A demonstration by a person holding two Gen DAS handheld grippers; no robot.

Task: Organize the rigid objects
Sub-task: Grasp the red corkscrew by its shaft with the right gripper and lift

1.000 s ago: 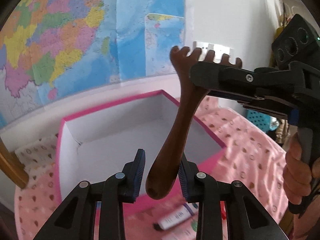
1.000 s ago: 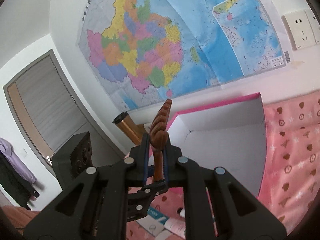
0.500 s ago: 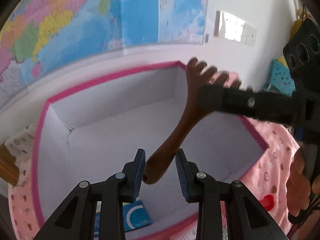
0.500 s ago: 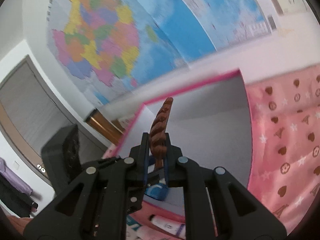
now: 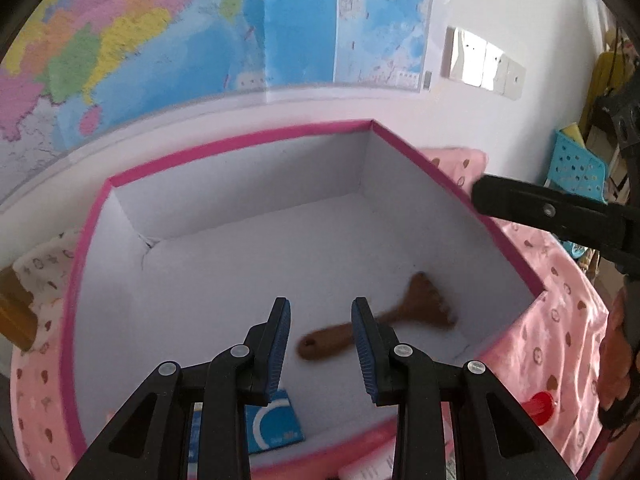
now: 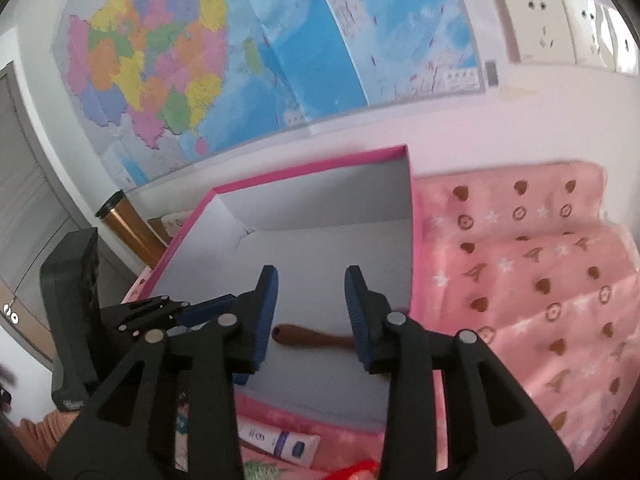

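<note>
My left gripper [image 5: 322, 336] is empty, jaws apart; right gripper [image 6: 310, 308] opening, empty; wooden comb [image 5: 384, 320] lies inside pink box [image 5: 240, 146].

A home room: wall map [image 6: 248, 60], wall sockets [image 6: 536, 28], pink patterned blanket [image 6: 528, 280].

Below and ahead of left gripper [image 5: 320, 308]: pink box [image 5: 224, 148] open-topped, floor bare ahead and leftward. Wooden massager [image 5: 384, 324] lying under right-hand finger. Blue packet [image 5: 276, 426] under claw at near wall. Right gripper [image 6: 310, 276], jaws opening with nothing between, blocking over right rim.
</note>
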